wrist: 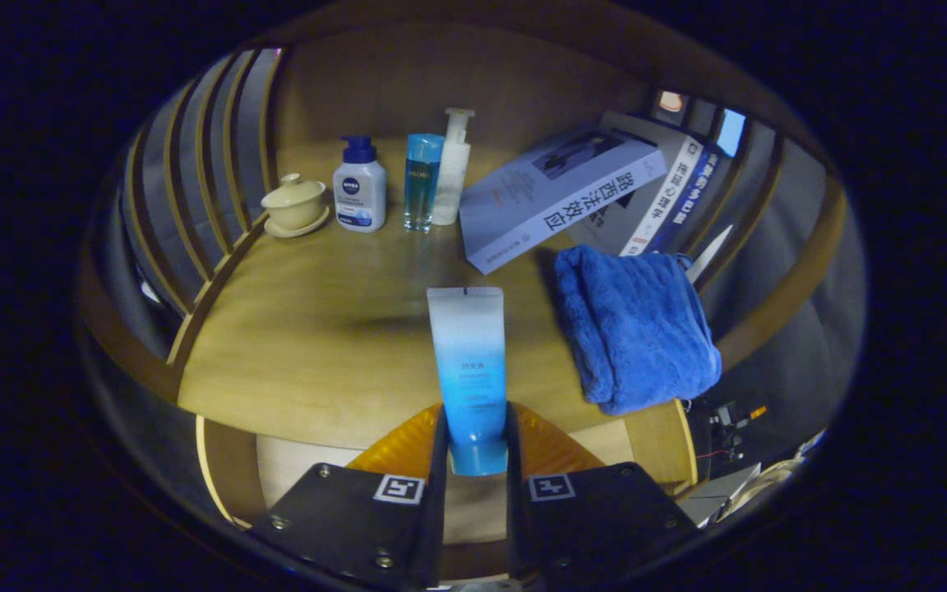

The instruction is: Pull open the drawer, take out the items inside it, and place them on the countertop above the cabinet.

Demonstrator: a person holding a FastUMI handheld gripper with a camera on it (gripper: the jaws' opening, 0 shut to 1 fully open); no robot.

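Wooden countertop [317, 329] ahead; gripper [477, 444] clamped on a tube [468, 362] between its fingers, pointing to 12 o'clock, towel [634, 329] at 2.

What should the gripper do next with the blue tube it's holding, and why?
Probably carry the tube a little forward and set it on the bare countertop left of the blue towel. The gripper is shut on the tube's cap end, and the tube already reaches over the countertop's front edge, so a short move forward and down should land it there.
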